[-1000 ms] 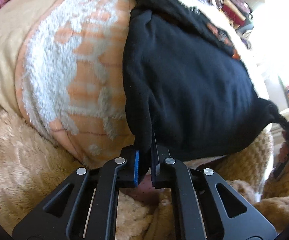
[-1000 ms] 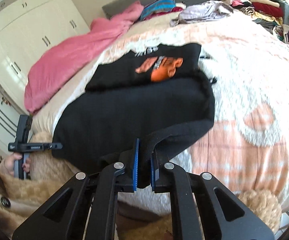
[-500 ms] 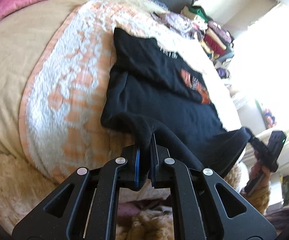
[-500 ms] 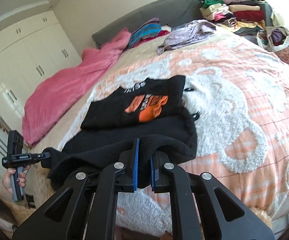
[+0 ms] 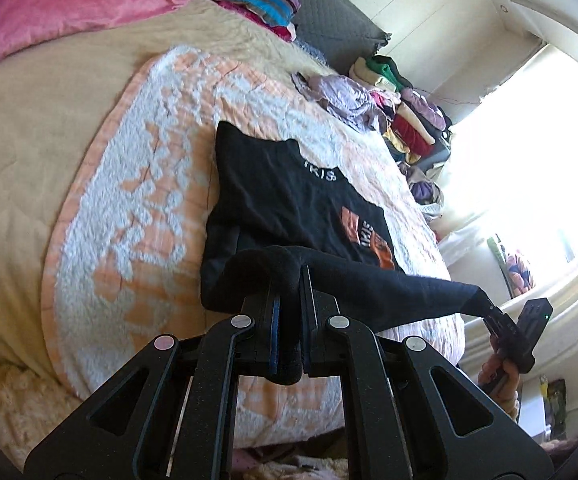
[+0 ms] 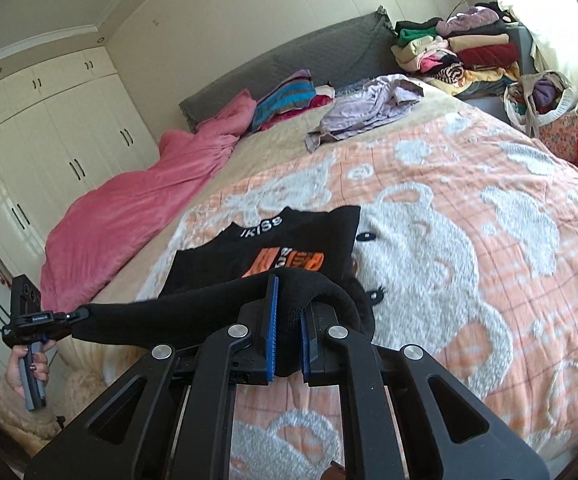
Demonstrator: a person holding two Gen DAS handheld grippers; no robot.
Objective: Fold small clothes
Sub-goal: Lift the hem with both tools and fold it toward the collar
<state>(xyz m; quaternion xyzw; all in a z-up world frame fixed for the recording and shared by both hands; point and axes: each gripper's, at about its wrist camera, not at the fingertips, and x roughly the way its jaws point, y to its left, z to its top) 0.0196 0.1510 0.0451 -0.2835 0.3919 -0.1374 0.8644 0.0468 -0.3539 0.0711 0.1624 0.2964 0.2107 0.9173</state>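
The left gripper [image 5: 288,316] and the right gripper [image 6: 288,328] are each pinching a corner of the black shirt [image 5: 289,192], holding its near hem taut between them above the bed [image 6: 469,240]. The printed half is lying flat, straight ahead of both grippers, equally near.

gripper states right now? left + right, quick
Left gripper: closed, clamping one corner of the black shirt's near hem.
Right gripper: closed, clamping the other corner of that hem.
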